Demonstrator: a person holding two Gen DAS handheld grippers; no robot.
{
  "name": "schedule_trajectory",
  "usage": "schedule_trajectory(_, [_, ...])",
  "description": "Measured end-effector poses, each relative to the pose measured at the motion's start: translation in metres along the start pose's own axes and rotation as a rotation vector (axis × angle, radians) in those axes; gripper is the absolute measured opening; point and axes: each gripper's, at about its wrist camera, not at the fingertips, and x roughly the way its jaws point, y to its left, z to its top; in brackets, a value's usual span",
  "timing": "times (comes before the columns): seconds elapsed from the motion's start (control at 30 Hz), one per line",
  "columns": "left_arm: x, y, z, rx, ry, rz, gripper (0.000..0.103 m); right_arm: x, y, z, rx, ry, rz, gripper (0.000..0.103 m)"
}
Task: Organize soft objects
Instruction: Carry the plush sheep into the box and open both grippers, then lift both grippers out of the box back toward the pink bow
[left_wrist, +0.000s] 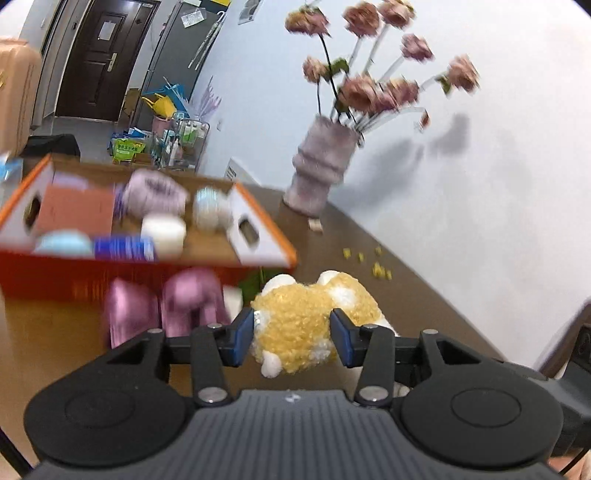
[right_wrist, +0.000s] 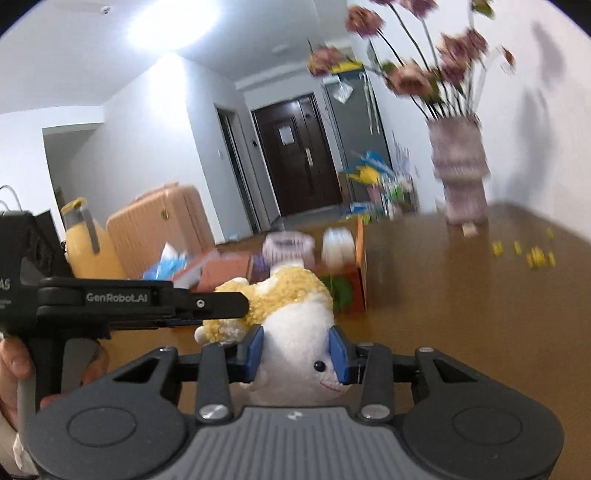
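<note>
Both grippers clench one plush toy (left_wrist: 303, 325) above the table (left_wrist: 388, 266), near the orange box (left_wrist: 147, 258): left gripper (left_wrist: 291, 332) on its yellow back, right gripper (right_wrist: 297, 350) squeezing its white face. Light, squashy; it should hold best gripped mid-body.

Both tongs squeezed on one plush toy (right_wrist: 295, 332): left tongs (left_wrist: 291, 338) on yellow end, right tongs (right_wrist: 297, 354) on white face.

A ribbed vase (left_wrist: 321, 166) of pink flowers (left_wrist: 373, 85) stands on the brown table (left_wrist: 424, 295) by the wall. Yellow crumbs (left_wrist: 376, 267) lie nearby. A peach suitcase (right_wrist: 159, 229) stands near the dark door (right_wrist: 295, 155).
</note>
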Motion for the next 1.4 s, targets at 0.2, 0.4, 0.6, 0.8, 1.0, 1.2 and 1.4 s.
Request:
schedule_trajectory(0.2, [0.060,0.042,0.081,-0.053,0.005,0.019,0.045,0.084,-0.014,0.077,0.027,0.010,-0.006,0.038])
schedule_trajectory(0.4, [0.127,0.095,0.101,-0.133,0.072,0.045,0.045,0.168,-0.020,0.093,-0.002,0.100,-0.077,0.038])
schedule_trajectory(0.6, [0.166,0.110,0.097,-0.125,0.134,0.116,0.047,0.216,-0.010,0.080,-0.104,0.172,-0.185,0.037])
schedule_trajectory(0.8, [0.159,0.103,0.097,-0.028,0.147,0.123,0.048,0.211,-0.005,0.081,-0.139,0.155,-0.204,0.035])
schedule_trajectory(1.0, [0.110,0.089,0.108,0.057,0.073,0.191,0.048,0.176,-0.008,0.097,-0.117,0.105,-0.191,0.037])
schedule_trajectory(1.2, [0.043,0.068,0.117,0.141,-0.023,0.291,0.058,0.127,0.004,0.129,-0.129,0.033,-0.175,0.037])
schedule_trajectory(1.4, [-0.014,0.052,0.107,0.158,-0.108,0.357,0.074,0.088,0.027,0.140,-0.134,-0.006,-0.131,0.039])
